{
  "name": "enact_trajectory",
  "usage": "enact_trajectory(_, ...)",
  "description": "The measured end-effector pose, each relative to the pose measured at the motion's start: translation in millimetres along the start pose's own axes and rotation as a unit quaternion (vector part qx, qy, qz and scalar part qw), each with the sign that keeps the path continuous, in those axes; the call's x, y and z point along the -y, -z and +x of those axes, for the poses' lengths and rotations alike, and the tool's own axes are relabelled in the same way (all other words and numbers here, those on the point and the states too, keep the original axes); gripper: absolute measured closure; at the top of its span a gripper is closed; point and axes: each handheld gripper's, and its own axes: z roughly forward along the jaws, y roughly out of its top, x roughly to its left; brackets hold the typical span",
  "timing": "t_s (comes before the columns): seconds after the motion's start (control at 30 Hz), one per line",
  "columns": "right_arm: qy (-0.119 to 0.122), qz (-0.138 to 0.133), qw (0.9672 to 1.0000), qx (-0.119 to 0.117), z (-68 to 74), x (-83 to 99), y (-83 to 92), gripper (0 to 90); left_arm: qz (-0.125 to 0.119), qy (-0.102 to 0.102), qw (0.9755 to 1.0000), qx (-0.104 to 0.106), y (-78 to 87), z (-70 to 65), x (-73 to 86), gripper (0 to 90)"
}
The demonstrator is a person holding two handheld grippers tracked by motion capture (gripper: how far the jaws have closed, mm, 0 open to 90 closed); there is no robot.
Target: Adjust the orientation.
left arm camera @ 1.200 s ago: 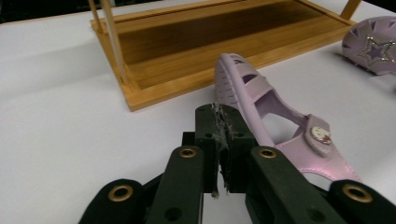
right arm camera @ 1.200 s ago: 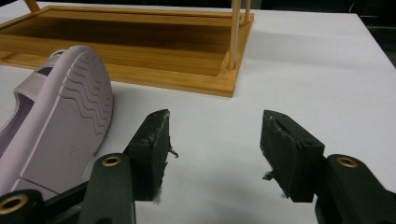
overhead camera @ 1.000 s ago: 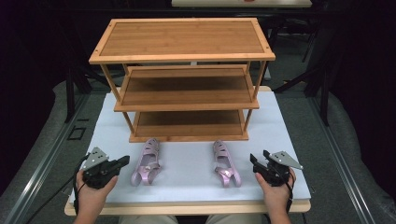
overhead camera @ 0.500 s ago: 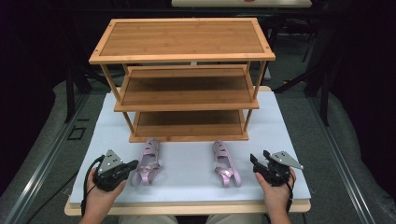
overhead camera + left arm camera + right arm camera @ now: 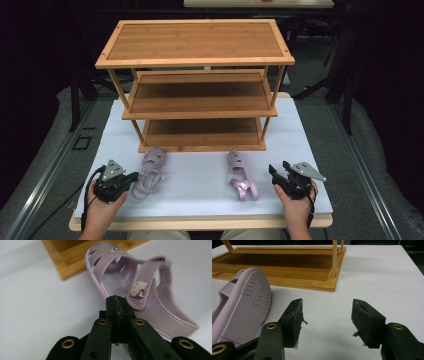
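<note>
On the white table [image 5: 200,175], closed left gripper [image 5: 116,302] fingers touch the pink sandal [image 5: 147,307].

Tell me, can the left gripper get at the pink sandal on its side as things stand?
Probably yes. The left gripper sits right at that sandal, nothing between them, though its fingers are shut together beside the strap and would have to open first.

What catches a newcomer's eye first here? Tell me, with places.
The three-tier bamboo rack dominates the back of the white table. In front of it lie two small lilac sandals: the left sandal upright, the right sandal tipped on its side. The left gripper, jaws shut, sits at the left sandal's strap; the right gripper stands open beside the right sandal.
</note>
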Motion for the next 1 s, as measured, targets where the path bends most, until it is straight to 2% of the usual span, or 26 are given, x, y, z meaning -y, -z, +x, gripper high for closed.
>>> enact_trajectory(0.1,-0.002,-0.001,1.0000,0.000,-0.4,0.3,-0.5,42.0,0.011,0.039,0.9991,0.010,-6.7,14.6,7.9,90.0)
enact_trajectory(0.17,0.002,0.001,1.0000,0.002,-0.5,0.3,-0.7,42.0,0.020,0.052,0.9984,0.006,-9.3,21.0,11.5,90.0)
enact_trajectory(0.27,0.002,0.003,1.0000,0.002,0.8,-0.3,0.5,42.0,0.020,0.071,0.9972,0.010,-7.5,26.6,12.8,89.9)
enact_trajectory(0.37,-0.002,-0.007,1.0000,0.002,-0.7,-0.1,0.8,42.0,-0.002,0.092,0.9958,0.006,2.4,30.9,8.6,86.7)
enact_trajectory(0.43,-0.005,-0.003,1.0000,0.004,-2.1,-0.2,2.3,42.0,-0.010,0.094,0.9955,0.006,7.9,32.0,6.4,82.6)
enact_trajectory(0.47,-0.006,-0.004,1.0000,0.004,-2.8,-0.1,2.4,42.0,-0.023,0.101,0.9945,0.015,16.6,31.0,3.5,79.9)
enact_trajectory(0.53,-0.009,-0.007,0.9999,0.003,-3.6,0.1,2.3,42.0,-0.031,0.105,0.9935,0.032,20.0,28.6,3.0,75.1)
enact_trajectory(0.57,-0.011,-0.010,0.9999,0.001,-3.8,0.4,1.8,42.0,-0.033,0.105,0.9932,0.039,19.8,27.2,2.9,71.3)
enact_trajectory(0.6,-0.012,-0.004,0.9999,0.002,-3.7,0.1,2.3,42.0,-0.033,0.105,0.9932,0.039,19.8,27.2,2.9,68.4)
enact_trajectory(0.67,-0.012,-0.009,0.9999,-0.001,-3.2,0.3,1.3,42.0,-0.034,0.101,0.9935,0.039,15.5,23.2,2.2,61.7)
enact_trajectory(0.73,-0.010,-0.006,0.9999,-0.001,-2.7,0.1,1.4,42.0,-0.021,0.089,0.9951,0.037,6.1,17.0,2.3,59.7)
enact_trajectory(0.77,-0.009,-0.004,0.9999,-0.001,-2.6,0.0,1.5,42.0,-0.010,0.083,0.9958,0.035,2.2,15.0,2.0,60.2)
enact_trajectory(0.83,-0.011,-0.004,0.9999,-0.001,-3.1,0.4,0.8,42.0,0.008,0.060,0.9980,0.015,-4.1,11.0,0.5,67.8)
enact_trajectory(0.87,-0.011,-0.004,0.9999,-0.001,-3.1,0.4,0.8,42.0,0.008,0.060,0.9980,0.015,-4.1,11.0,0.5,71.9)
enact_trajectory(0.9,-0.014,-0.003,0.9999,-0.003,-3.5,0.8,0.0,42.0,0.017,0.046,0.9988,0.002,-5.4,8.7,-2.4,75.9)
enact_trajectory(1.0,-0.014,-0.001,0.9999,-0.003,-3.0,0.6,1.1,42.0,0.025,0.027,0.9993,0.000,-3.8,5.7,-6.2,80.5)
